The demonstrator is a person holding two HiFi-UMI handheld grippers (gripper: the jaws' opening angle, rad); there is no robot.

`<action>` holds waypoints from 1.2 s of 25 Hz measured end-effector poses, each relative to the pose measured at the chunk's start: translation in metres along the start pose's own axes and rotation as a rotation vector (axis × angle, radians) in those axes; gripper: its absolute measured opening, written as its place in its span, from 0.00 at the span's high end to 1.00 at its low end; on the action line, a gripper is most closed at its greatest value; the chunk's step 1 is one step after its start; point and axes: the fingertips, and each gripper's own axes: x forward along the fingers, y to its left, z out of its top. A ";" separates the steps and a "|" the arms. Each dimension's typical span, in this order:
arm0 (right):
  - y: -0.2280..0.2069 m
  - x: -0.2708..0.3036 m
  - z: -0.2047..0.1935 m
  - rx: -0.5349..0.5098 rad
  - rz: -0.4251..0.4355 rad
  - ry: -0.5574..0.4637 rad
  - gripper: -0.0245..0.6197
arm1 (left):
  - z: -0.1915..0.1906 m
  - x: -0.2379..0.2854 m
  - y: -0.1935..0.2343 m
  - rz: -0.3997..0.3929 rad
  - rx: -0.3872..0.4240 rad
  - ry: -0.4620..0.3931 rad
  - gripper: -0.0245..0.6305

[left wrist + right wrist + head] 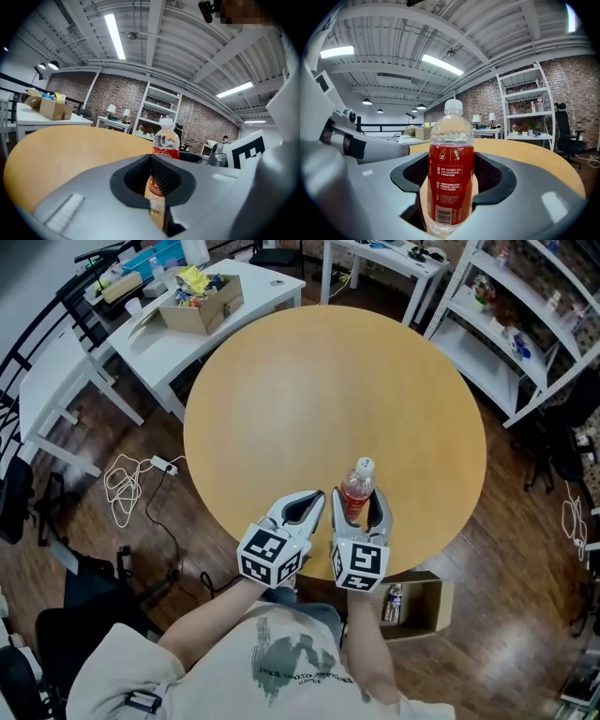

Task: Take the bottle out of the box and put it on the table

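Note:
A clear bottle [357, 491] with a red label and white cap stands upright near the front edge of the round wooden table [328, 390]. My right gripper [359, 499] is open, its jaws on either side of the bottle [451, 173] with a thin strip of table showing on each side. Just left of it, my left gripper [315, 497] is shut with nothing in it. In the left gripper view, the bottle [166, 144] rises behind the closed jaws. The open cardboard box [419, 607] sits on the floor under the table's front right edge.
Another small bottle [395, 601] lies in the floor box. A white desk [187, 338] carrying a cardboard carton [202, 304] stands at the back left. White shelving [525, 329] is on the right. Cables [127, 484] lie on the floor at left.

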 end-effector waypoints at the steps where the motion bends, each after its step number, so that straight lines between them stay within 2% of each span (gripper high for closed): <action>1: 0.001 0.004 -0.001 -0.006 -0.010 -0.008 0.50 | 0.000 0.000 0.004 -0.004 0.002 0.005 0.97; 9: 0.010 -0.002 -0.003 -0.052 -0.029 -0.031 0.50 | 0.000 0.004 0.004 -0.050 -0.002 0.005 0.97; 21: 0.010 -0.024 -0.011 -0.048 -0.080 0.023 0.50 | -0.005 0.001 -0.009 -0.100 -0.020 -0.001 0.97; 30: 0.011 -0.030 -0.016 -0.068 -0.094 0.070 0.50 | -0.014 -0.003 -0.008 -0.110 -0.083 0.001 0.97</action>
